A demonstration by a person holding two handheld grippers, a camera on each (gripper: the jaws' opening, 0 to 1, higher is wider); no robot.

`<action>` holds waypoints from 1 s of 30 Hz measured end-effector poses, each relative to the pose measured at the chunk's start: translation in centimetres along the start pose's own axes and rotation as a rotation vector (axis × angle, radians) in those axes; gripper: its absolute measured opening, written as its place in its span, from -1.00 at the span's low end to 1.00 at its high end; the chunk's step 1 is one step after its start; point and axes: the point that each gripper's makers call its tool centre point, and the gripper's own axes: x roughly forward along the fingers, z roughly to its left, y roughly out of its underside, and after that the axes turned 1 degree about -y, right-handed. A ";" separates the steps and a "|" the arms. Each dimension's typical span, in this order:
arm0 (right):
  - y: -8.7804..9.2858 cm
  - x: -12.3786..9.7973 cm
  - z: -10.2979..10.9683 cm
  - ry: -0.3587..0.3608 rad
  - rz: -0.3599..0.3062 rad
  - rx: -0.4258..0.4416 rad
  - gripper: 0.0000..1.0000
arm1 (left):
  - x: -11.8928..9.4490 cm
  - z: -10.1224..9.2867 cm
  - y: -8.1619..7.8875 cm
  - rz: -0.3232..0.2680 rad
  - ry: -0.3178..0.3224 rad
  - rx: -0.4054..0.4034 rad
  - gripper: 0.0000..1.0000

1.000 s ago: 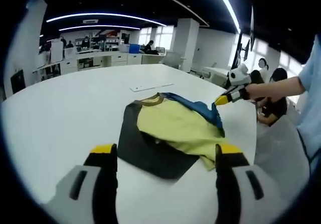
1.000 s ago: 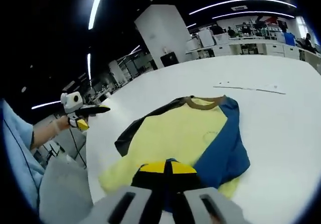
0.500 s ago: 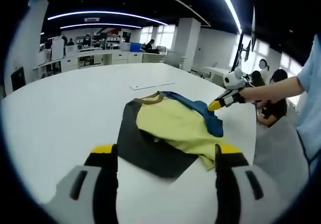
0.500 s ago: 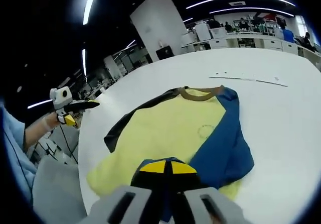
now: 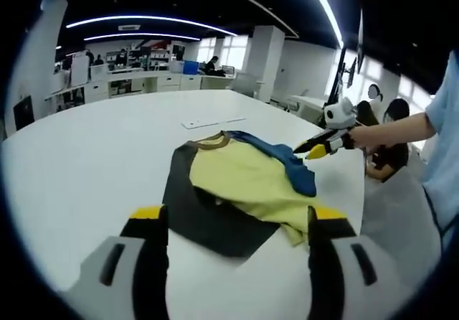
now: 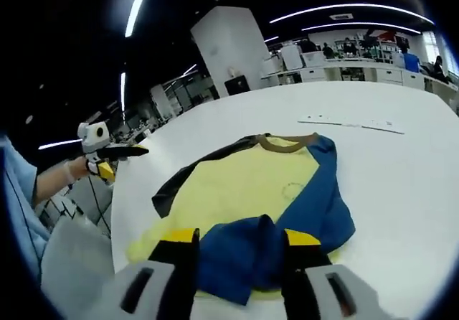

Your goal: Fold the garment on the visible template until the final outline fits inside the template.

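Observation:
A yellow shirt (image 5: pixel 247 184) with a brown collar, a blue sleeve (image 5: pixel 290 166) and a black side panel (image 5: pixel 208 216) lies on the white table (image 5: pixel 93 148). Whether the black part is a sleeve or a template I cannot tell. My left gripper (image 5: pixel 237 223) stands open in front of the shirt's near edge, with nothing between its fingers. A hand holds my right gripper (image 5: pixel 310 148) just above the blue sleeve. In the right gripper view, the right gripper (image 6: pixel 240 237) is open, and the blue sleeve (image 6: pixel 315 198) lies folded over the yellow front (image 6: pixel 237 184) between its fingers. The left gripper (image 6: pixel 136 150) hovers off to the left.
A thin white strip (image 6: pixel 351 123) lies on the table beyond the collar, also seen as the strip (image 5: pixel 202 123) in the left gripper view. The table's edge (image 5: pixel 362 191) runs close behind the shirt, and seated people (image 5: pixel 391 137) are past it. Desks and cabinets (image 5: pixel 143 83) line the far wall.
My right gripper was shut on the blue sleeve and has opened, letting it drop onto the yellow front. The left gripper stays open and still.

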 end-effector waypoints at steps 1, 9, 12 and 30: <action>0.0 -0.2 0.0 0.003 0.000 -0.003 0.12 | 0.0 0.0 0.0 0.000 0.000 -0.001 0.55; 1.0 -1.2 -0.3 0.046 0.008 -0.036 0.66 | -0.2 0.3 0.4 0.011 -0.012 0.006 0.58; 1.4 -1.6 -0.5 0.058 0.013 -0.024 0.74 | -0.2 0.4 0.7 0.019 -0.018 0.017 0.63; 5.3 -2.4 0.1 0.023 0.067 0.113 0.19 | 0.0 0.1 1.1 0.013 -0.023 -0.003 0.70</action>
